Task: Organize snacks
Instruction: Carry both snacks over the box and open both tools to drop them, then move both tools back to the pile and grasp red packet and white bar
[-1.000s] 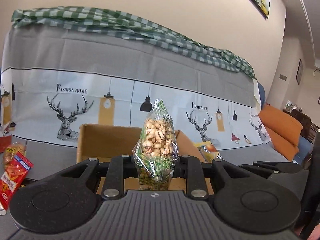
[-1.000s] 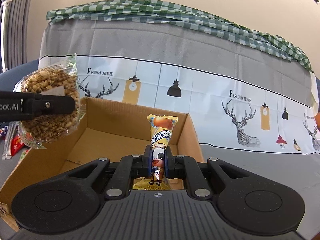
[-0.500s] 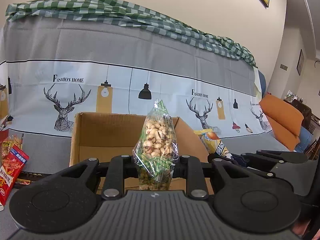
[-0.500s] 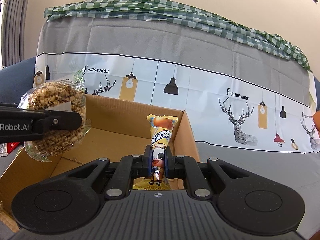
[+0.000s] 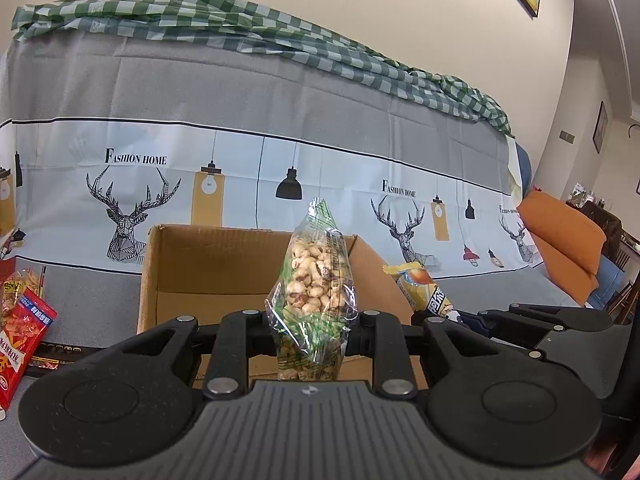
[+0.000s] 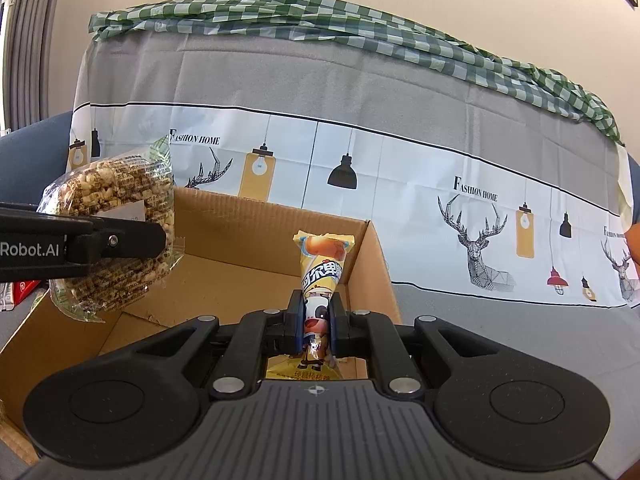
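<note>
My left gripper [image 5: 312, 328] is shut on a clear bag of puffed snacks [image 5: 314, 280] with green print, held upright in front of an open cardboard box [image 5: 216, 256]. In the right wrist view the same bag [image 6: 116, 232] hangs over the box's left side, clamped by the left gripper [image 6: 160, 236]. My right gripper [image 6: 318, 320] is shut on a yellow cone-shaped snack packet [image 6: 322, 268] with a cow picture, above the box's right part [image 6: 372, 256]. The yellow packet [image 5: 420, 288] and the right gripper [image 5: 472, 316] also show at the right in the left wrist view.
Red snack packets [image 5: 20, 328] lie left of the box. Behind it stands a sofa back under a grey cover printed with deer and lamps [image 5: 360, 152], topped by a green checked cloth [image 5: 240, 20]. An orange cushion [image 5: 564, 232] sits far right.
The bag of puffed snacks has shifted right and a little down over the box's left side in the right wrist view. In the left wrist view the scene has slid down, showing more of the box. Both grips are unchanged.
</note>
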The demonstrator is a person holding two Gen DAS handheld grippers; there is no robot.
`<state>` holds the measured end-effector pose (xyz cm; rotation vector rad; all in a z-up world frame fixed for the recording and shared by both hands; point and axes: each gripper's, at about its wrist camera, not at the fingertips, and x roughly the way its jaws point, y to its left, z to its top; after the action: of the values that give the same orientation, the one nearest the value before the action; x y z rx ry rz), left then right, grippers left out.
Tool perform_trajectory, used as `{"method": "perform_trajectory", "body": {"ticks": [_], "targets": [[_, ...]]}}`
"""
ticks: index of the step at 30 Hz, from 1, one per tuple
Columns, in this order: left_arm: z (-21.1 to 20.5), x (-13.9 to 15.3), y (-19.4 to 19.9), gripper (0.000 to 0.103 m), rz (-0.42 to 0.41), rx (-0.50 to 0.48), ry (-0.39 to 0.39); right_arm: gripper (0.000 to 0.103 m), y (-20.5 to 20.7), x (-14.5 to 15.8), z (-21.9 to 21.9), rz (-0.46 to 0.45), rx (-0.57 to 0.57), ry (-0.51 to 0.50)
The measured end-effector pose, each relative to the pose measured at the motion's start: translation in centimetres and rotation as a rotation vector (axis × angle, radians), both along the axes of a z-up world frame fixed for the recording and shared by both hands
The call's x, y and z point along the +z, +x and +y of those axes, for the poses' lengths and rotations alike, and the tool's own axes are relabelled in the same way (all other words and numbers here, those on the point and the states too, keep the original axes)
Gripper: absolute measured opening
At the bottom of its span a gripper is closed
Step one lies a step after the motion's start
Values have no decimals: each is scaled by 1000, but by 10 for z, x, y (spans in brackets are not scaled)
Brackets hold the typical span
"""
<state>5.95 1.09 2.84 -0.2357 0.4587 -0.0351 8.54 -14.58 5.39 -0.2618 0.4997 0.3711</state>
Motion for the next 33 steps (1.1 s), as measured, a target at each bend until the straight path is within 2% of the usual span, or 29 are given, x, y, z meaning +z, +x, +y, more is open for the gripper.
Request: {"method": "perform_trajectory", "body": {"ticks": [20, 21, 22, 23, 24, 26, 33], "targets": [[0, 2, 0, 27, -4, -14, -9, 12, 0, -1, 0, -6, 6, 0], [-1, 3, -1, 28, -9, -22, -15, 12, 0, -1, 0, -7, 5, 0], [-1, 4, -1, 37, -14, -26, -16, 13, -1, -1, 0, -9, 3, 0], [-2, 5, -2, 53, -25, -28, -15, 21, -1, 0, 0, -11, 0, -2], [-3, 6, -4, 59, -41, -27, -13, 36, -1, 0, 0, -17, -4, -2], [-5, 9, -6, 62, -65, -27, -6, 52, -2, 2, -1, -34, -11, 6], [-7, 10, -15, 62, -142, -10, 29, 53, -2, 4, 0, -76, -48, 26]]}}
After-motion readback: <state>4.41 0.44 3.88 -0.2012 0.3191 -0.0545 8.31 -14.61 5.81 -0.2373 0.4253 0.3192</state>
